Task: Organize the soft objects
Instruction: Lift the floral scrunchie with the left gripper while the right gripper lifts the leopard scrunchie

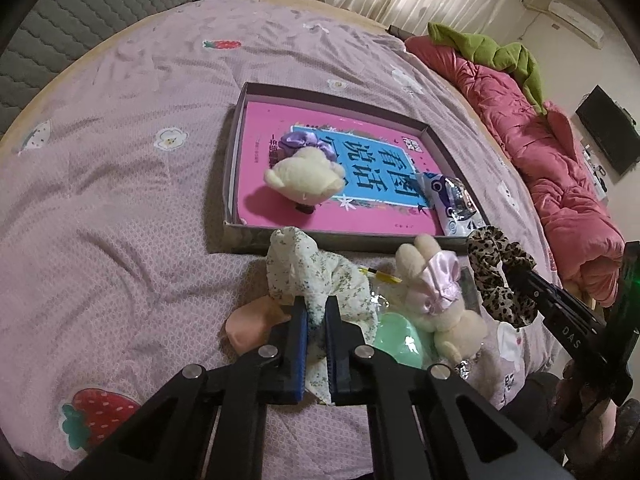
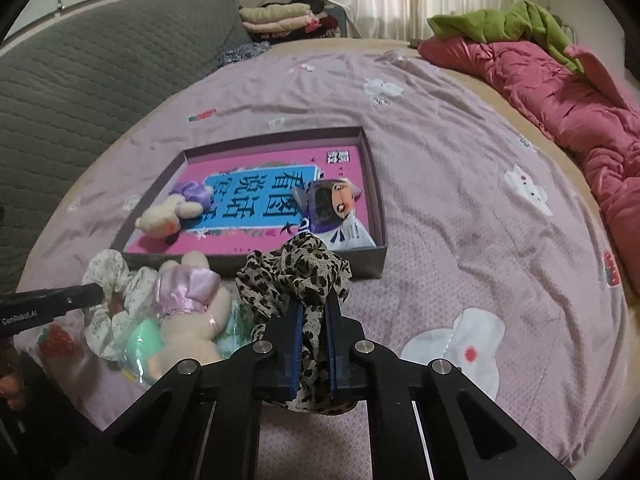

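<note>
Clamped in the left gripper [image 1: 316, 320] is a floral scrunchie [image 1: 320, 276], held above the bedspread [image 1: 120, 184]; the right gripper [image 2: 314, 320] pinches a leopard scrunchie [image 2: 296, 272]. At 3 o'clock of the floral one, a pink-bowed plush bunny [image 1: 436, 300] lies on a mint pouch [image 1: 400, 336]. At 12 o'clock, the shallow box [image 1: 236, 160] holds a purple-bowed plush [image 1: 304, 176].

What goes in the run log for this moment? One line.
left gripper: shut on white floral scrunchie | right gripper: shut on leopard-print scrunchie
</note>
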